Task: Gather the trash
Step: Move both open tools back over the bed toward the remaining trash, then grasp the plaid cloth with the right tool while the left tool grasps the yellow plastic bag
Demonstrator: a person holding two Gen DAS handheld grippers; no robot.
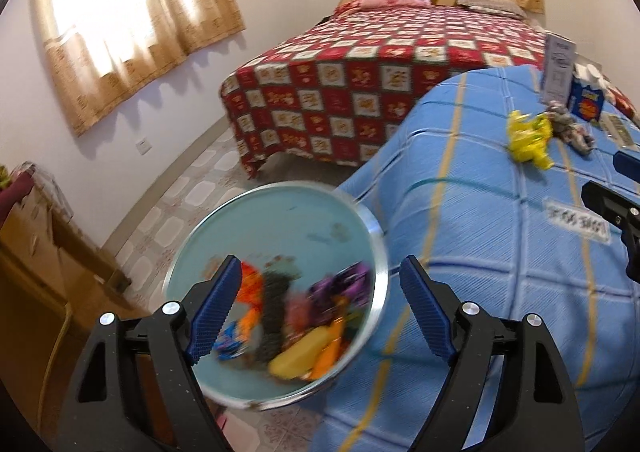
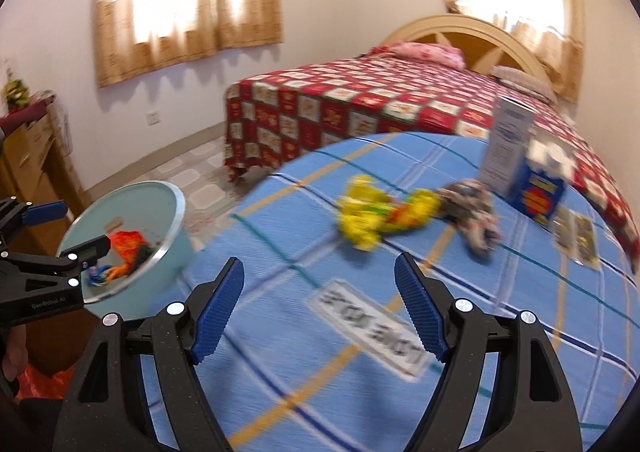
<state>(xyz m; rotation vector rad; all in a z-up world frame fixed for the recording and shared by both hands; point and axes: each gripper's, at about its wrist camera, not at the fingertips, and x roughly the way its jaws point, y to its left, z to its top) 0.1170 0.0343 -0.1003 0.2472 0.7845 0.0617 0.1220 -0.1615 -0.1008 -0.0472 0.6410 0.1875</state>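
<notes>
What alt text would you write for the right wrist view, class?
An open right gripper hovers over a blue plaid bedspread strewn with a yellow wrapper, a grey crumpled wrapper and a blue carton. At left, the left gripper reaches over a pale blue bin holding colourful trash.

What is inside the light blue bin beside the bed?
The bin holds colourful wrappers: orange, purple, yellow, dark. Blur and the pile hide whatever lies beneath.
</notes>
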